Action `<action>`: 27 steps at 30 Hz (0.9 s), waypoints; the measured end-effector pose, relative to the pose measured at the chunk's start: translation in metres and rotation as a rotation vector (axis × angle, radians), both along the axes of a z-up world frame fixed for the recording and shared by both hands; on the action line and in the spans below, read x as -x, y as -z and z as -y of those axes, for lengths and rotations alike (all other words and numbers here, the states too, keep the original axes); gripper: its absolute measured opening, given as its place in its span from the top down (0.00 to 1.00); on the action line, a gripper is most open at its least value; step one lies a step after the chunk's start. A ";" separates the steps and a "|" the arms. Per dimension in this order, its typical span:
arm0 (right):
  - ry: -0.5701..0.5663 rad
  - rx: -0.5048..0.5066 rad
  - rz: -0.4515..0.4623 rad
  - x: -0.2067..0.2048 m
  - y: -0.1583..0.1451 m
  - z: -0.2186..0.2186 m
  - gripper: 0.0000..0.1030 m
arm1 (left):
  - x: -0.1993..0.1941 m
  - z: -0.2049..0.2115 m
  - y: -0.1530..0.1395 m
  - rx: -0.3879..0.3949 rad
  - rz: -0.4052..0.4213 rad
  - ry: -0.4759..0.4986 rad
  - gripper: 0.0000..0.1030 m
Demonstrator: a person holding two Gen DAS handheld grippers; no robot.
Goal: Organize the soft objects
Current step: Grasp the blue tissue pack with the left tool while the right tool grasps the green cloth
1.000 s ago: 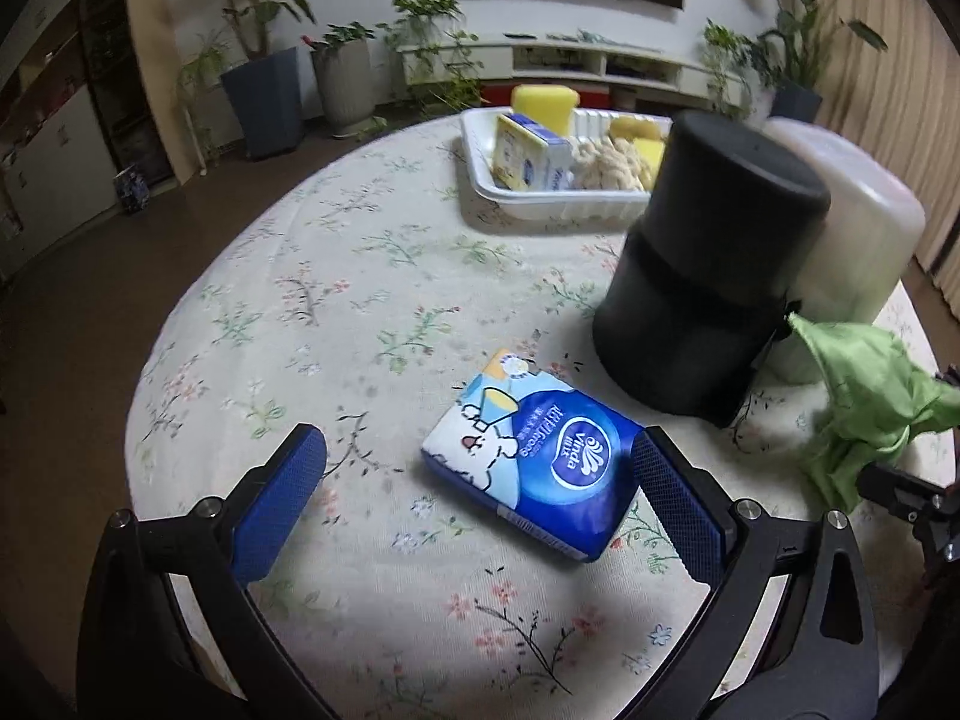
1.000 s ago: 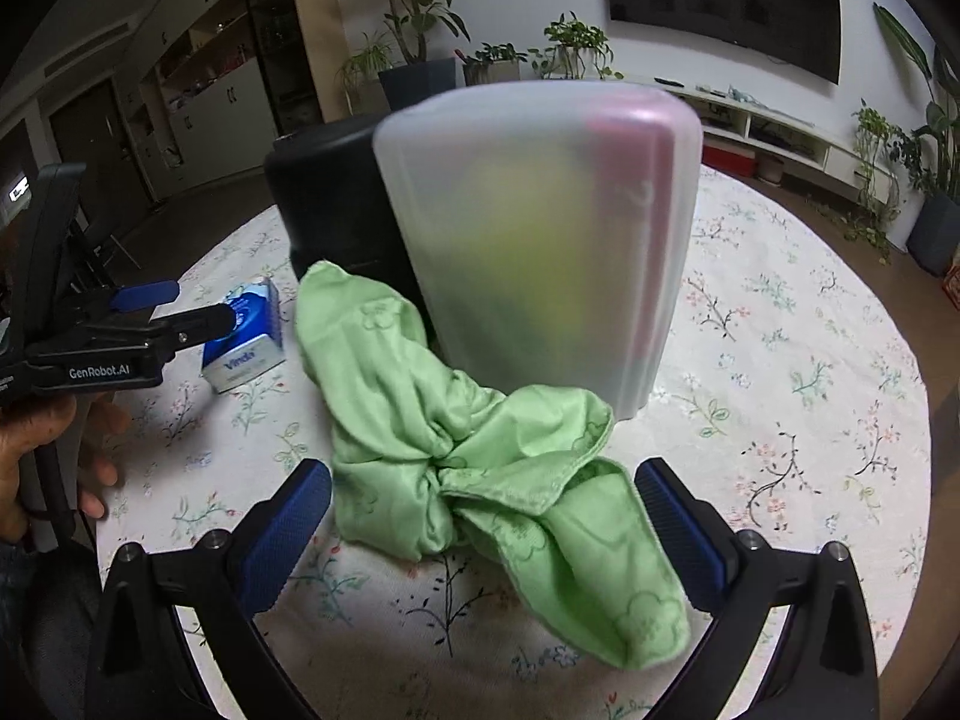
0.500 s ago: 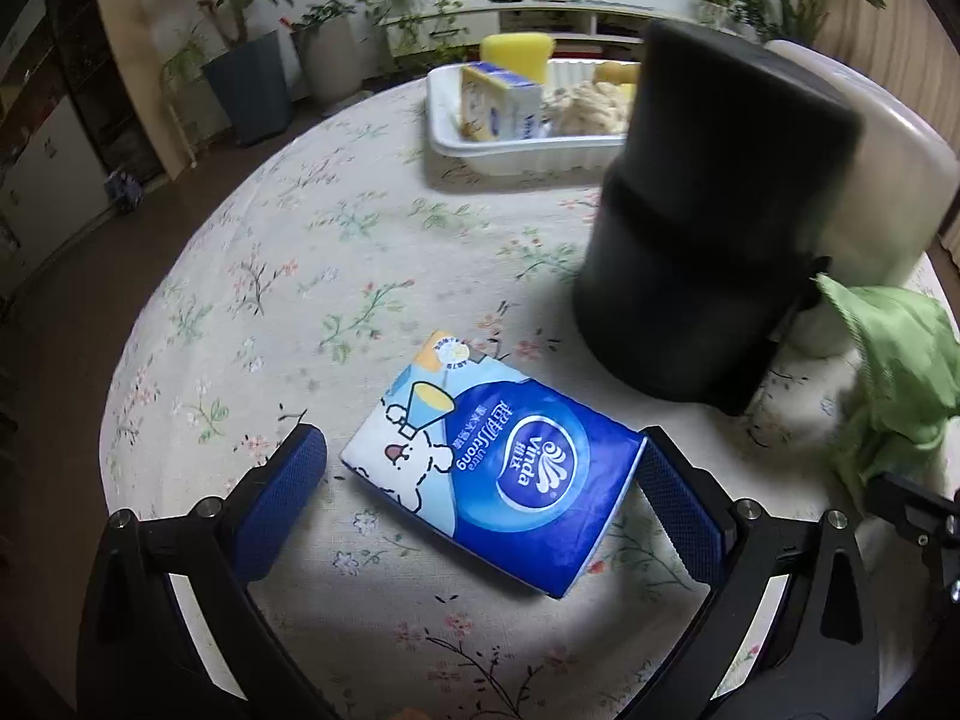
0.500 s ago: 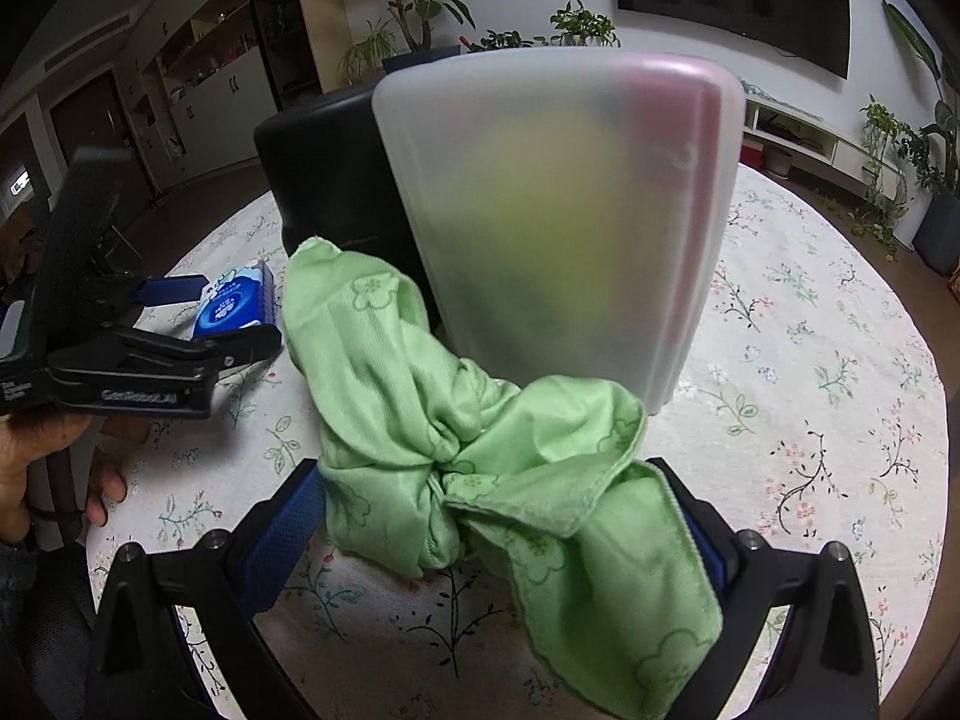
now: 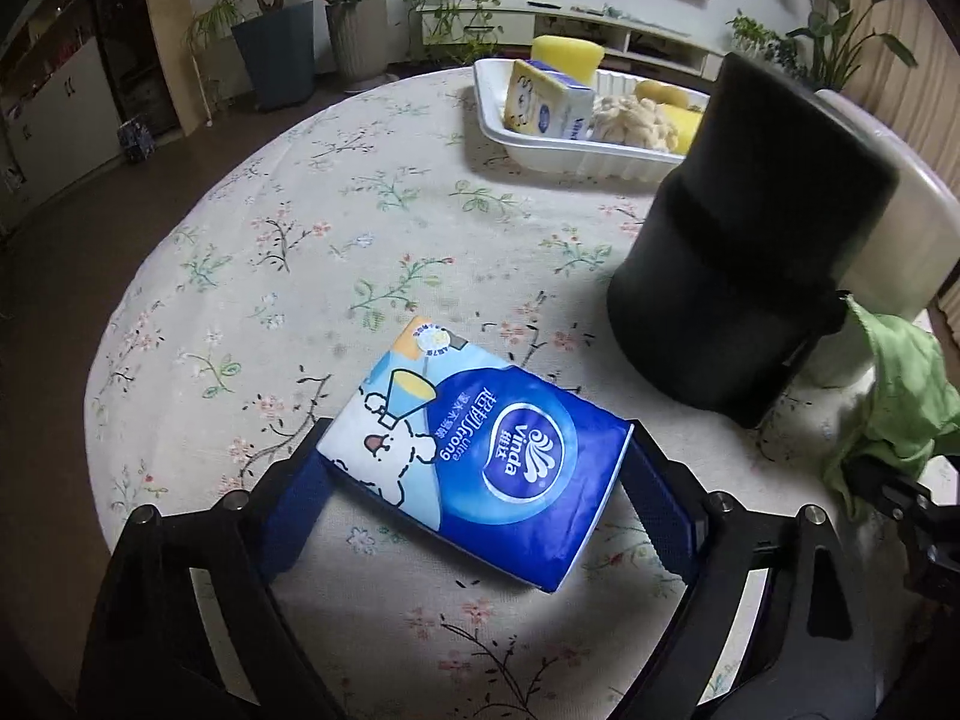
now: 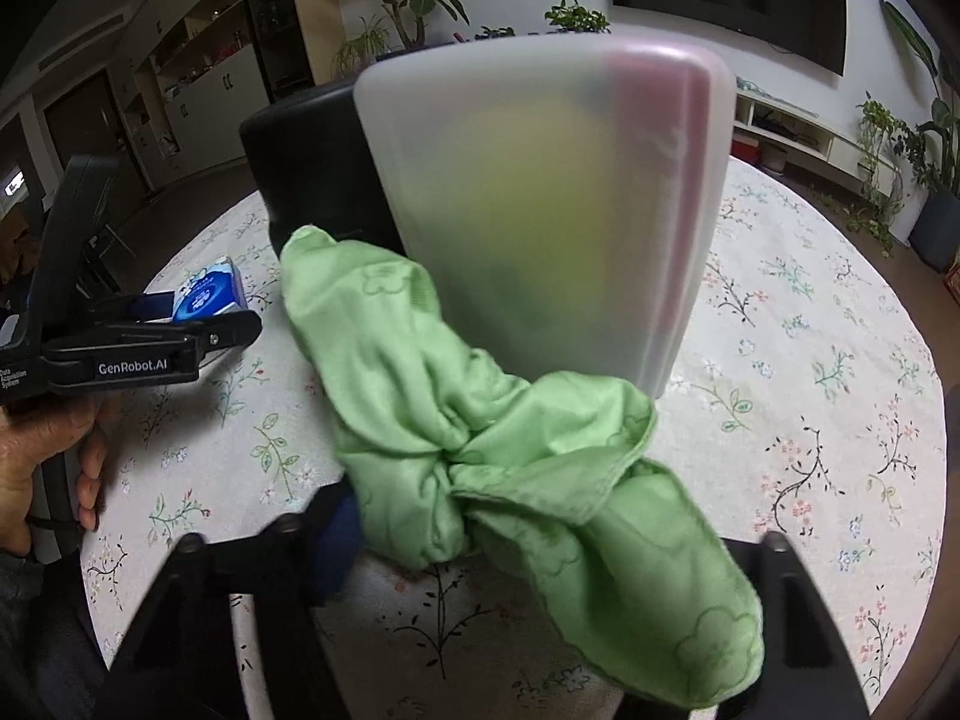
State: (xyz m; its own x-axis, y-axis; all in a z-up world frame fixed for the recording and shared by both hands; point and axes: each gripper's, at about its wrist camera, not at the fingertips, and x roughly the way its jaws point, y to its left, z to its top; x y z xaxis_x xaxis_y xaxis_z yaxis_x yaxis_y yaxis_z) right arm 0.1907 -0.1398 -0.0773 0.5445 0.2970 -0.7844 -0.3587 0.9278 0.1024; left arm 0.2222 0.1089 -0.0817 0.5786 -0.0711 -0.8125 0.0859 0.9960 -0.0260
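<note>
A blue Vinda tissue pack [image 5: 480, 456] sits between the blue pads of my left gripper [image 5: 474, 510], which is shut on its two sides just above the floral tablecloth. The pack also shows in the right wrist view [image 6: 210, 297]. My right gripper [image 6: 528, 534] is shut on a crumpled green cloth [image 6: 510, 462] that drapes over its right finger; the cloth also shows in the left wrist view [image 5: 894, 402]. A white tray [image 5: 540, 150] at the far side holds another tissue pack [image 5: 549, 102], yellow sponges [image 5: 567, 54] and a cream rope bundle [image 5: 630, 120].
A black cylindrical container [image 5: 738, 252] and a frosted translucent container [image 6: 540, 210] stand together between the grippers and the tray. The round table [image 5: 252, 276] drops off at the left. Potted plants and a TV shelf stand beyond.
My left gripper moved forward around the tissue pack and closed on it. My right gripper advanced onto the green cloth and closed on it; the cloth bunched up.
</note>
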 end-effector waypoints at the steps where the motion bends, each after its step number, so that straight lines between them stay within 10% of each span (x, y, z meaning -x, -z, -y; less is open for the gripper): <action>1: -0.006 0.005 0.002 0.001 0.000 -0.001 0.44 | 0.002 -0.002 0.000 -0.001 0.001 0.004 0.13; 8: -0.008 -0.003 0.014 0.005 -0.003 0.002 0.59 | 0.013 0.001 -0.003 -0.008 0.012 0.022 0.14; 27: -0.032 -0.006 0.054 0.049 -0.044 0.018 0.62 | 0.084 0.035 -0.026 0.061 0.039 0.075 0.14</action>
